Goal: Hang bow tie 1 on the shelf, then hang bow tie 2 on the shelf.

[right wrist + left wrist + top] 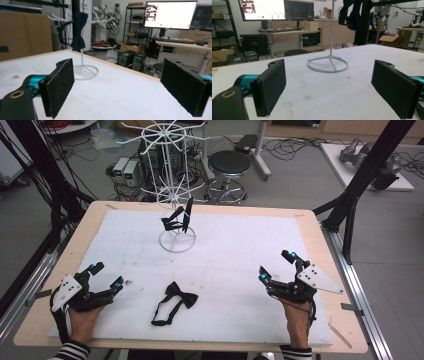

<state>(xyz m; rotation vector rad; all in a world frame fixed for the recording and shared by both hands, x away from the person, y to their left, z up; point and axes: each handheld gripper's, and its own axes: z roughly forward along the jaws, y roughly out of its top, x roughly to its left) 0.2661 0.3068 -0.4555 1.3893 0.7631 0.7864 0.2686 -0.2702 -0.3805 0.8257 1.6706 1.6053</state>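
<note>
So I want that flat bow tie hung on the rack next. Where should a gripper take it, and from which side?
Probably at the centre knot of the bow tie, coming straight down from above. It lies flat on the white mat; the knot is its narrowest, firmest part, and the strap loop trails toward the person.

White wire stand point(176, 195); black cloth bow tie point(176, 301); matt white mat point(240, 255).

We see a wooden table point(310, 227) w/ a white mat point(240, 250) covering most of its top. On the mat: a black bow tie point(174, 302) near the front, strap looped, & the ring base of a white wire rack point(177, 240) toward the back. A few dark smudges mark the mat.
</note>
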